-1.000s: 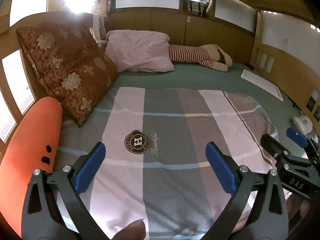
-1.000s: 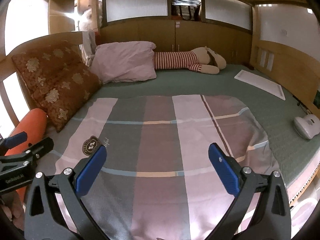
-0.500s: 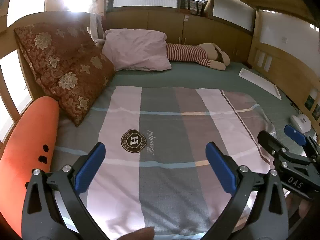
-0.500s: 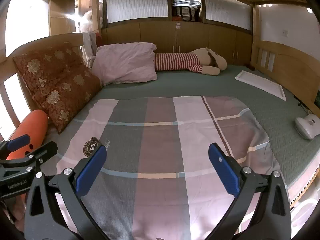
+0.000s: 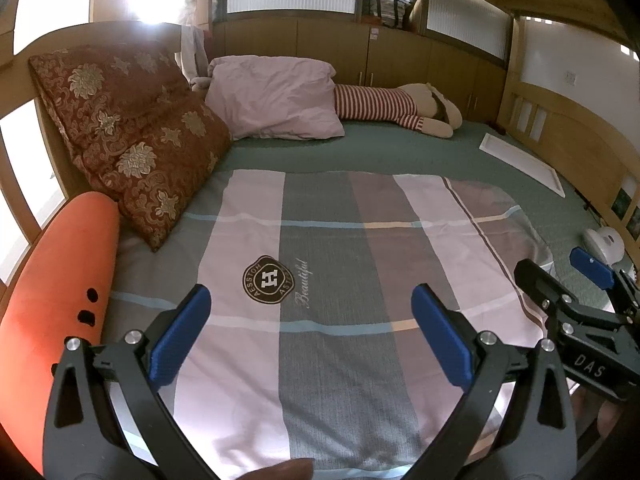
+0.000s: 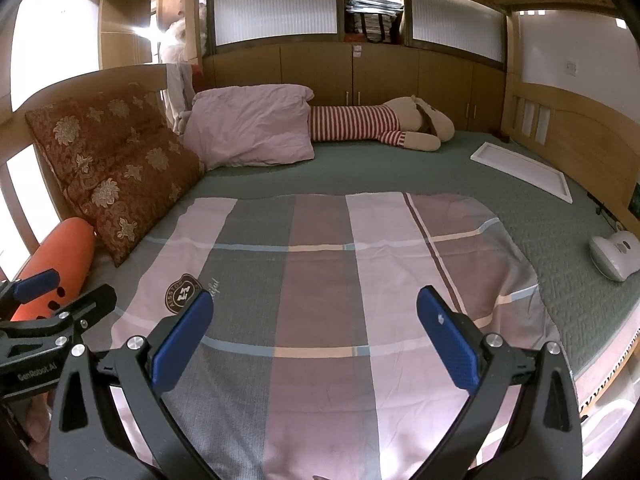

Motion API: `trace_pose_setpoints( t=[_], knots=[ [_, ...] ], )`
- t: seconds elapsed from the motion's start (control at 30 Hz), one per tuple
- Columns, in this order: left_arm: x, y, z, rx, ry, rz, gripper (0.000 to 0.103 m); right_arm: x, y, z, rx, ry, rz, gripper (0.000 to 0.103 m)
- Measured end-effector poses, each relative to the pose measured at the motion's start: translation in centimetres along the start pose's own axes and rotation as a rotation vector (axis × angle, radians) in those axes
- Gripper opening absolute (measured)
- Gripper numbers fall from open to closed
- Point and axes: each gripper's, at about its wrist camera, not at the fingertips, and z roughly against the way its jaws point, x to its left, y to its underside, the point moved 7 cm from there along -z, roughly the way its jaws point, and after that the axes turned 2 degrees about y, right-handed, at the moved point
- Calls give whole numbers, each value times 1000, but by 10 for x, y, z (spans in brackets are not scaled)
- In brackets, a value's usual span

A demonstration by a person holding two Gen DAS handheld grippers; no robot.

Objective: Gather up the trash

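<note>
The left gripper (image 5: 310, 336) hangs released over the near end of a bed, its blue pads wide apart with nothing between them; the right gripper (image 6: 314, 336) is spread the same way just beside it, also empty. Under both lies a striped blanket (image 6: 332, 280) in pink and grey bands with a round dark badge (image 5: 269, 279) printed near its left side. Beyond the blanket the green bed cover (image 6: 400, 172) runs to the far wall. At the left sit an orange bolster (image 5: 56, 292) and, leaning on the wooden headboard, a red patterned cushion (image 5: 132, 140); a pink pillow (image 6: 252, 128) lies farther back, touching a striped plush toy (image 6: 380, 124) stretched along the far edge. A flat white panel (image 6: 524, 170) rests on the cover at the far right, and a white handheld appliance (image 6: 614, 254) lies nearer on the right. Wooden cabinets (image 6: 352, 72) line the far wall. No trash can be made out on the bed.
</note>
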Motion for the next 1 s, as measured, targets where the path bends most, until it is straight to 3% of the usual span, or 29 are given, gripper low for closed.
trace_pose_setpoints(
  t=[1.0],
  knots=[
    [1,5,-4,15,-17,-4,100,2,-1,0,0,2,2,100]
  ],
)
